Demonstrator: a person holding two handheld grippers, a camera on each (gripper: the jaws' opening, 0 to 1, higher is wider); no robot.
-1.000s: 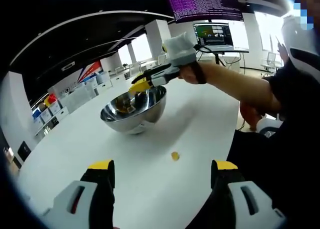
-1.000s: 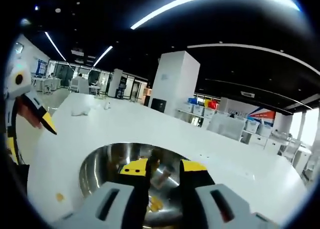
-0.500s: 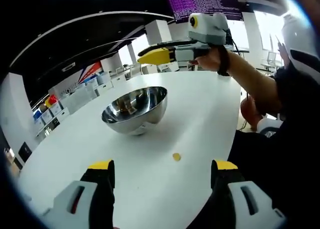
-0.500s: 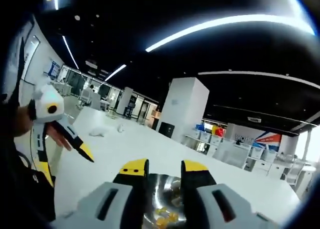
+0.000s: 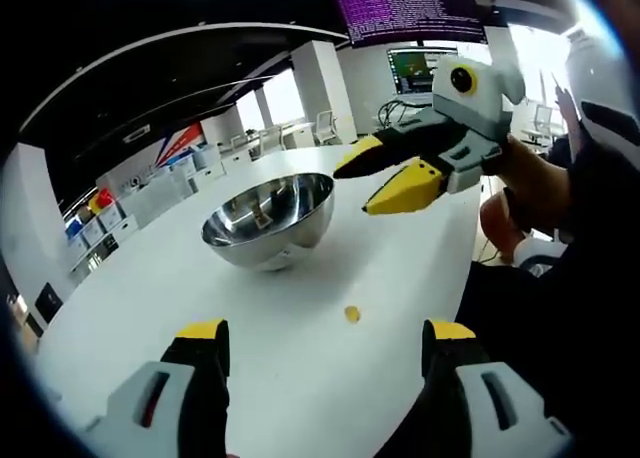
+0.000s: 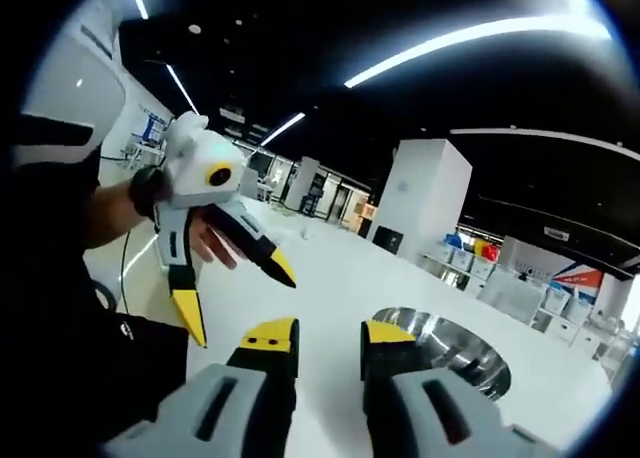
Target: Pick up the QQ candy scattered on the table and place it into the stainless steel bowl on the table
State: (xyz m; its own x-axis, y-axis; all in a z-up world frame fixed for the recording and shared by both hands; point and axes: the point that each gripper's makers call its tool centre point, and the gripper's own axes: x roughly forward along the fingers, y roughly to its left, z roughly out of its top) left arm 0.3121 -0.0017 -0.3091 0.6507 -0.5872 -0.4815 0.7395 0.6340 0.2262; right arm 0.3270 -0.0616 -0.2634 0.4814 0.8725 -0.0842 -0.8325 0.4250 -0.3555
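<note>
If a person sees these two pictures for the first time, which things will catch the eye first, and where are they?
In the left gripper view, the shiny bowl stands on the white table, with one small yellow candy lying apart from it, nearer the camera. Above and right of the bowl, the right claw hangs open in the air. In the right gripper view, the left claw is open too, held in a hand.

light: bright ceiling strips, window glare blown out | table (image 5: 300, 368): evenly lit, soft shadow cast under bowl (image 5: 266, 221) | distortion: straight lines bowed strongly near edges | focus: slight blur in right gripper view
</note>
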